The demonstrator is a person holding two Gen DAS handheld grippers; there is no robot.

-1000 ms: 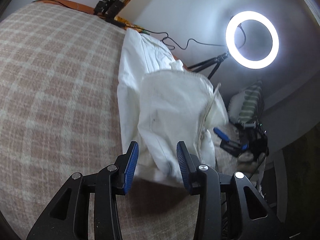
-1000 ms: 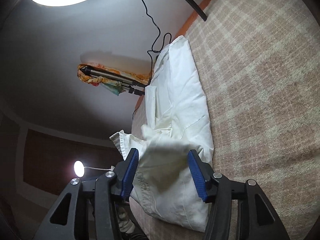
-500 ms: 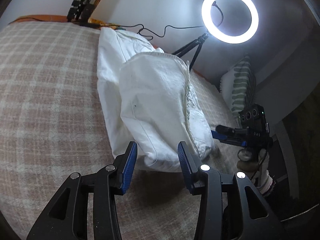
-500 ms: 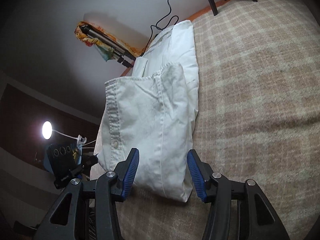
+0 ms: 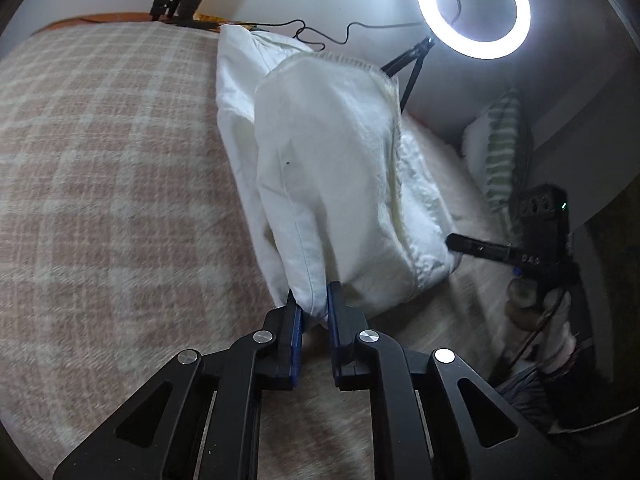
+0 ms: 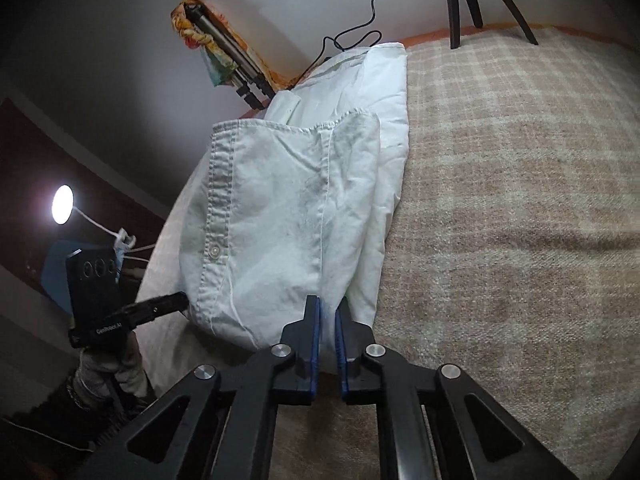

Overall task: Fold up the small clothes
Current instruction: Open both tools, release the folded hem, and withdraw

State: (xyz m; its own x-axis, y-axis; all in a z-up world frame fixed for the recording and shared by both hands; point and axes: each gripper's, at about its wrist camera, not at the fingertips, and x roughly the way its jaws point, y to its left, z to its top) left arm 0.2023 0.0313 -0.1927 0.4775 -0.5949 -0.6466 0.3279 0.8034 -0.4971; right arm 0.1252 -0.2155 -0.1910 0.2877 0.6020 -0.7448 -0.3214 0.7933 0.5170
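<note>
Both grippers went from spread to pinching the white shirt's (image 5: 328, 168) near fold edge: left gripper (image 5: 313, 312), right gripper (image 6: 328, 316). Lift evenly, carry toward the blanket's (image 6: 520, 200) far edge, keeping layers aligned.

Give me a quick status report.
Left hand-held gripper and right hand-held gripper both shut on shirt. Shirt folded over on blanket. Nothing in the way.
</note>
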